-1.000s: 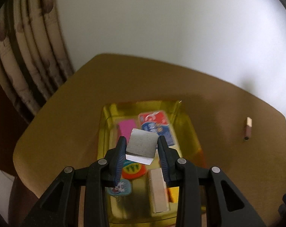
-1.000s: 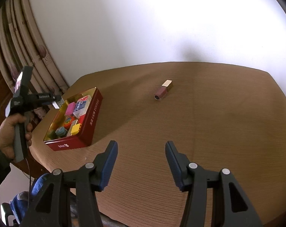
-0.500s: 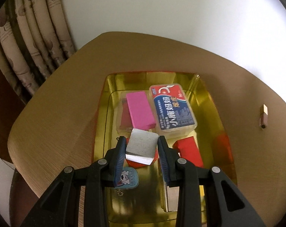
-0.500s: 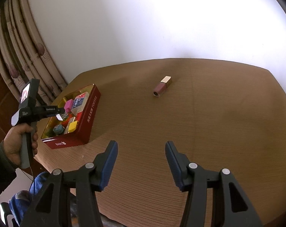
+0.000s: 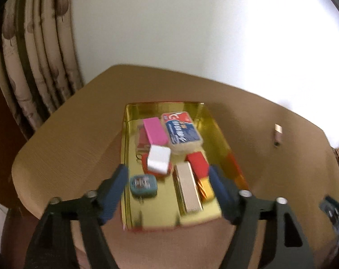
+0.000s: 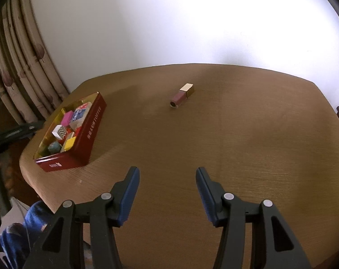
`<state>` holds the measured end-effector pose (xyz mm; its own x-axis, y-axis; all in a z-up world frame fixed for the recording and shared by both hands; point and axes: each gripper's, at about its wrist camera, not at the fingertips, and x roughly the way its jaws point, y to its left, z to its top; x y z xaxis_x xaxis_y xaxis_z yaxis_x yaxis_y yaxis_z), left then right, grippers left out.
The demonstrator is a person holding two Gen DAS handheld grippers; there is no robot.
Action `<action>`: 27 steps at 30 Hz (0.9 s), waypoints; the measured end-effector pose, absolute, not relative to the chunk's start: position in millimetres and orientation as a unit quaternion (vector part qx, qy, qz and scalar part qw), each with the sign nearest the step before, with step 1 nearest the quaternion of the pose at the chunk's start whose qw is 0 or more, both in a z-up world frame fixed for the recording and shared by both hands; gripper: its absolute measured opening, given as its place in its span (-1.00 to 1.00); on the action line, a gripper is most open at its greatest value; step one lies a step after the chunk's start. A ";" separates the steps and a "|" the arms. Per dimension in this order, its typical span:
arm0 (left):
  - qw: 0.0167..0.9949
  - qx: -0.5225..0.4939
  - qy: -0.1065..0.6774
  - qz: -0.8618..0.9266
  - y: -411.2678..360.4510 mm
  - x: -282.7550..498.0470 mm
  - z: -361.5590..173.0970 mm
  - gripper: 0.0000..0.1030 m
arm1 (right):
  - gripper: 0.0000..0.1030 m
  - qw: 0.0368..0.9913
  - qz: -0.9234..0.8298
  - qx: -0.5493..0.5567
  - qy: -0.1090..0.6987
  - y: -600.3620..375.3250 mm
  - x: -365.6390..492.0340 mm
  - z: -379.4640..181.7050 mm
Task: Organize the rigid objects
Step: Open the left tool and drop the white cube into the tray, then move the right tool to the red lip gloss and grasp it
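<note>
A red tin with a gold inside (image 5: 129, 157) (image 6: 91, 130) sits at the table's left end, holding several small items. A white cube (image 5: 158, 159) (image 6: 60, 131) with a zigzag side lies on top of them near the middle. My left gripper (image 5: 168, 187) is open and empty just above the tin's near end. A maroon lipstick with a gold cap (image 6: 182, 95) (image 5: 277, 134) lies alone on the table. My right gripper (image 6: 167, 194) is open and empty over the table's near side.
In the tin lie a pink block (image 5: 155, 130), a blue-and-red box (image 5: 181, 131), a red block (image 5: 197, 164), a beige box (image 5: 188, 188) and a teal tin (image 5: 143, 185). Curtains (image 6: 17, 71) hang left; a white wall stands behind the brown table (image 6: 236, 139).
My left gripper opened and let go of the white cube, which now rests in the tin. The left gripper drew back from the tin. The right gripper stayed put.
</note>
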<state>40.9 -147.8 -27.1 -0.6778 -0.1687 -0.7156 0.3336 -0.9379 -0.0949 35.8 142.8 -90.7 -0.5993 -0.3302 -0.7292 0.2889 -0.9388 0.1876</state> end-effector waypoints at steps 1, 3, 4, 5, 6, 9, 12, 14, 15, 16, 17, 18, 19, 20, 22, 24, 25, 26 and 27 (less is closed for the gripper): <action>0.131 0.372 0.107 -0.913 -147.3 50.1 -27.6 0.58 | 0.04 0.171 -0.895 0.412 -0.022 141.5 33.6 -93.1; 0.122 0.366 0.105 -0.916 -143.3 66.4 -32.9 0.72 | 0.04 0.160 -0.896 0.413 -0.019 138.6 27.4 -97.9; 0.115 0.366 0.107 -0.917 -139.1 73.0 -35.7 0.80 | 0.04 0.156 -0.896 0.414 -0.020 137.7 22.8 -99.7; 0.108 0.366 0.111 -0.918 -136.0 78.0 -37.8 0.81 | 0.05 0.153 -0.896 0.417 -0.021 134.3 14.4 -101.7; 0.101 0.362 0.116 -0.919 -131.3 83.9 -39.1 0.81 | 0.06 0.151 -0.895 0.419 -0.019 131.4 7.2 -102.6; 0.086 0.342 0.120 -0.928 -120.6 95.6 -39.3 0.86 | 0.36 0.133 -0.899 0.417 0.000 114.0 -27.2 -103.7; 0.074 0.320 0.086 -0.941 -107.3 103.3 -41.2 0.92 | 0.45 0.116 -0.901 0.417 0.001 93.8 -69.5 -106.5; 0.065 0.317 0.074 -0.943 -102.7 104.4 -43.1 0.92 | 0.45 0.104 -0.901 0.420 0.000 81.0 -99.0 -109.4; 0.060 0.318 0.078 -0.943 -102.5 104.1 -43.9 0.92 | 0.45 0.099 -0.901 0.423 -0.001 75.3 -114.0 -112.0; 0.055 0.319 0.084 -0.942 -102.4 104.8 -44.5 0.92 | 0.45 0.088 -0.900 0.428 -0.005 72.1 -126.4 -115.0; 0.048 0.319 0.091 -0.942 -102.5 106.1 -45.4 0.92 | 0.45 0.071 -0.898 0.434 -0.006 69.1 -139.9 -118.7; 0.043 0.321 0.095 -0.941 -103.1 106.1 -46.2 0.92 | 0.45 0.062 -0.897 0.437 -0.006 66.9 -149.2 -121.3; 0.045 0.322 0.096 -0.941 -103.1 107.0 -46.7 0.92 | 0.45 0.051 -0.896 0.440 -0.007 65.4 -160.4 -124.6; 0.045 0.323 0.099 -0.940 -104.7 107.0 -47.4 0.92 | 0.45 0.039 -0.895 0.444 -0.009 65.1 -170.9 -128.1; 0.042 0.325 0.107 -0.939 -106.9 107.3 -48.9 0.92 | 0.45 0.024 -0.893 0.449 -0.010 63.6 -186.3 -134.8; 0.046 0.329 0.114 -0.936 -109.5 106.7 -50.6 0.92 | 0.45 0.013 -0.890 0.456 -0.015 64.6 -197.2 -143.0; 0.047 0.330 0.118 -0.935 -111.2 106.9 -50.9 0.92 | 0.44 0.014 -0.888 0.460 -0.020 65.7 -201.0 -147.4; 0.046 0.329 0.121 -0.935 -112.6 107.2 -50.6 0.92 | 0.44 0.013 -0.887 0.462 -0.025 67.7 -203.2 -151.3; 0.046 0.329 0.123 -0.935 -113.5 107.6 -50.9 0.92 | 0.40 0.011 -0.886 0.463 -0.028 68.7 -205.6 -154.0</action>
